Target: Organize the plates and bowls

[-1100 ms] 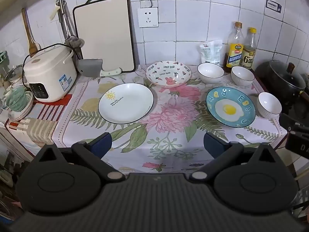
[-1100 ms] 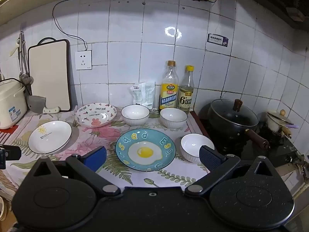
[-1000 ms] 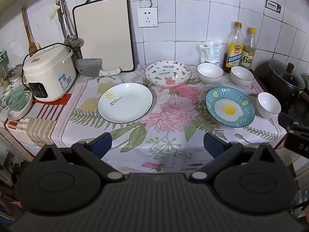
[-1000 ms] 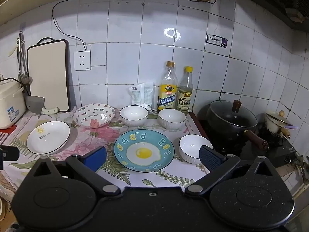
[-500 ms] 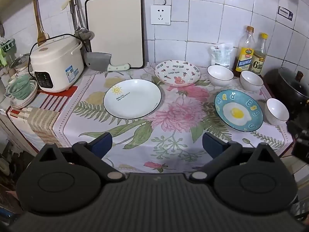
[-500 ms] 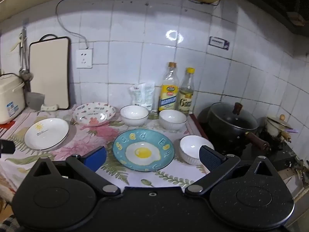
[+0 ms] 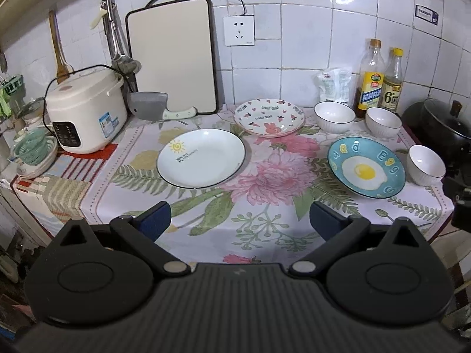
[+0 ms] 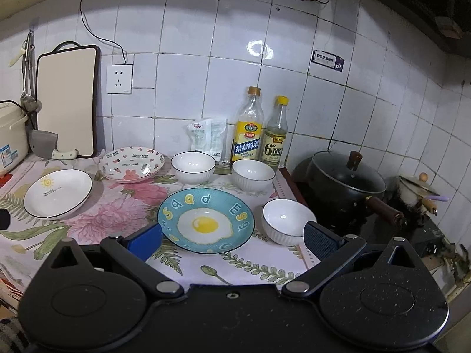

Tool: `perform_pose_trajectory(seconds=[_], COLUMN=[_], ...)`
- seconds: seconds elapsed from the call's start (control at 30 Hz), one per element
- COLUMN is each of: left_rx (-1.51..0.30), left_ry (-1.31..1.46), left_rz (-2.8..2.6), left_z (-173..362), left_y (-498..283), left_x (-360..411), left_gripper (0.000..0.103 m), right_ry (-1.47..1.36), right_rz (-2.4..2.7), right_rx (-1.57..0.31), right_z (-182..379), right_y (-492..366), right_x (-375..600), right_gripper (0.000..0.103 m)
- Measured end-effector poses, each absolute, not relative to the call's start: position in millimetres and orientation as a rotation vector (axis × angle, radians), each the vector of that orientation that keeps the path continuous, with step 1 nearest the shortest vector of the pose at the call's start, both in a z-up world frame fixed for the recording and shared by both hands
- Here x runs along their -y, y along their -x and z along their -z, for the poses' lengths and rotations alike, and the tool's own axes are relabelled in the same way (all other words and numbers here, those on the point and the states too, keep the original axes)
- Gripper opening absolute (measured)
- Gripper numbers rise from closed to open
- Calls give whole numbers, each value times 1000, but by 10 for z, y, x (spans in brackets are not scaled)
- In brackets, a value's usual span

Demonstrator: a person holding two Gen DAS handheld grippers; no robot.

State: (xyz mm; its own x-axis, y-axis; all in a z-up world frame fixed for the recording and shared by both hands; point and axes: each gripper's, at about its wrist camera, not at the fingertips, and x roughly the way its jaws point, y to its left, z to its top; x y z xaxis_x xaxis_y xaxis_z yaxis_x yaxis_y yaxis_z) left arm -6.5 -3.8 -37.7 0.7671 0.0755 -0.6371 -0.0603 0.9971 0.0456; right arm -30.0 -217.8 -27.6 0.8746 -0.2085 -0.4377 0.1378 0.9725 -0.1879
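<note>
On the floral cloth lie a white sun plate (image 7: 201,157) (image 8: 57,193), a pink bear plate (image 7: 269,116) (image 8: 131,163) and a blue egg plate (image 7: 366,171) (image 8: 206,224). Three white bowls stand at the right: two at the back (image 7: 334,116) (image 7: 384,121) (image 8: 193,166) (image 8: 253,174) and one at the front right (image 7: 426,168) (image 8: 286,220). My left gripper (image 7: 240,220) is open and empty above the front edge. My right gripper (image 8: 232,239) is open and empty, its fingers either side of the egg plate and front bowl, short of them.
A rice cooker (image 7: 85,111), cleaver (image 7: 153,110) and cutting board (image 7: 172,56) stand at the back left. Two bottles (image 8: 248,134) (image 8: 275,138) and a bag (image 8: 206,138) stand by the wall. A black pot (image 8: 347,185) sits on the stove to the right.
Both grippers have shifted a little, the left one leftward and slightly back from the counter. Both stay open. Nothing on the counter has moved.
</note>
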Motion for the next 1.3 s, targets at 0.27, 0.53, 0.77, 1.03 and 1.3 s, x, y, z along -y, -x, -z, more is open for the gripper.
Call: perform_pose_trajectory(seconds=[0.27, 0.53, 0.77, 1.03, 1.3], left_rx=[-692, -656, -637, -642, -683], left_ry=[15, 24, 47, 67, 78], left_rz=[-48, -46, -65, -84, -69], left_z=[503, 475, 429, 442, 459], left_y=[99, 167, 194, 196, 180], left_x=[71, 63, 16, -37, -39], left_gripper=[102, 102, 102, 102, 102], right_ry=[147, 159, 162, 163, 157], right_rz=[164, 151, 145, 136, 145], right_rx=[-462, -446, -430, -434, -444], right_z=[337, 342, 330, 354, 398], right_y=[357, 380, 409, 406, 390], right_x=[2159, 2160, 2167, 2163, 2192], right_gripper=[103, 103, 103, 103, 103])
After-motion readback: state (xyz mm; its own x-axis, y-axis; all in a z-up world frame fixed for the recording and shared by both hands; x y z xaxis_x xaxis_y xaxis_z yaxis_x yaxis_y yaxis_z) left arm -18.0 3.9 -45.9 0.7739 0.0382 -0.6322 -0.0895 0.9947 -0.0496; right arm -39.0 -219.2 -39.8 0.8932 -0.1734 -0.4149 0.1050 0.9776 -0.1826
